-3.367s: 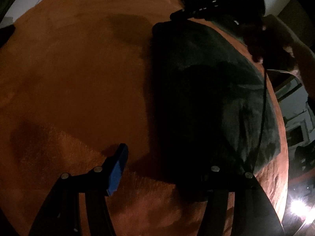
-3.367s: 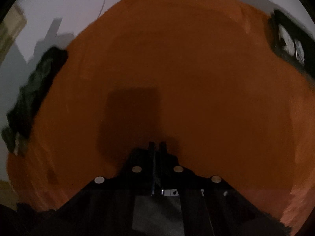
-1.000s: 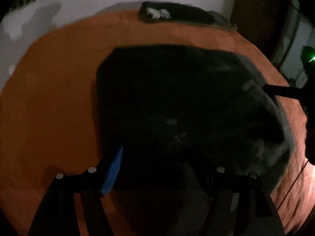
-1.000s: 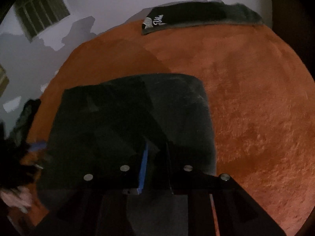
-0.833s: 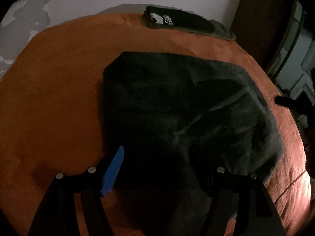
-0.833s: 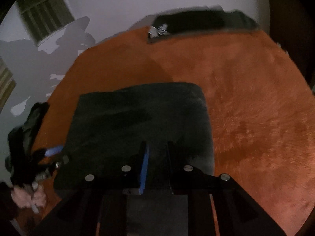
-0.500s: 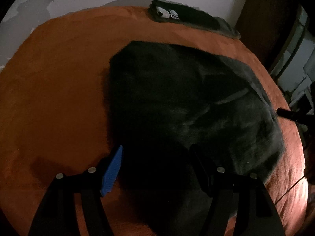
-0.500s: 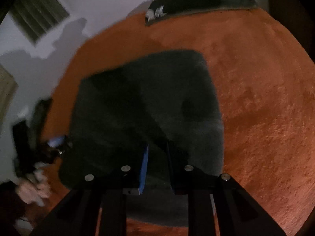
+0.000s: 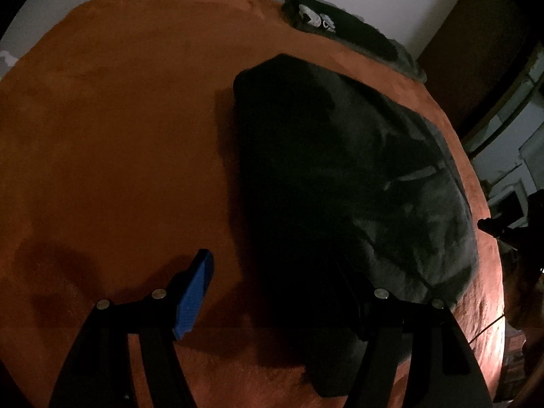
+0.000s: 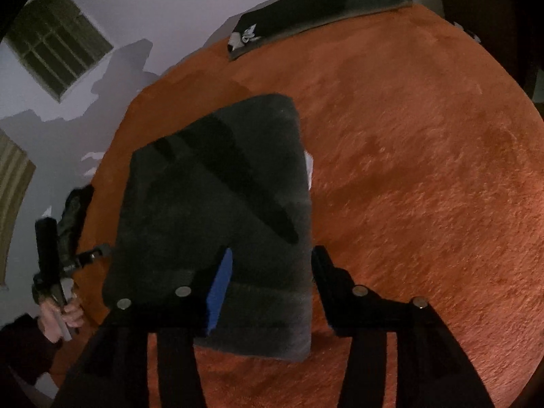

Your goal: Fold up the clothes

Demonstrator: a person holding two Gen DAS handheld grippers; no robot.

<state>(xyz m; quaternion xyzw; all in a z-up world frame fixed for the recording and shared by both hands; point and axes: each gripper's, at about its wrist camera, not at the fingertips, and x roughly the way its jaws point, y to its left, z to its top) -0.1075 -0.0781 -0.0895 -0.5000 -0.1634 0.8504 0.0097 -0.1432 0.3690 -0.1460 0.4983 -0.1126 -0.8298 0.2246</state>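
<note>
Both tongs, left (image 9: pixel 275 292) and right (image 10: pixel 272 272), gape empty over the folded dark garment (image 10: pixel 217 217) on the orange blanket (image 10: pixel 425 187); square its edges before pressing flat.

Folded garment (image 10: pixel 217 210) mid-blanket (image 10: pixel 425 187); 2nd garment (image 10: pixel 323 10) at far edge.

Right gripper (image 10: pixel 272 265) opened.
Fingers spread off the dark garment (image 10: pixel 217 210) (pinched shut before), now straddling its near edge.
</note>
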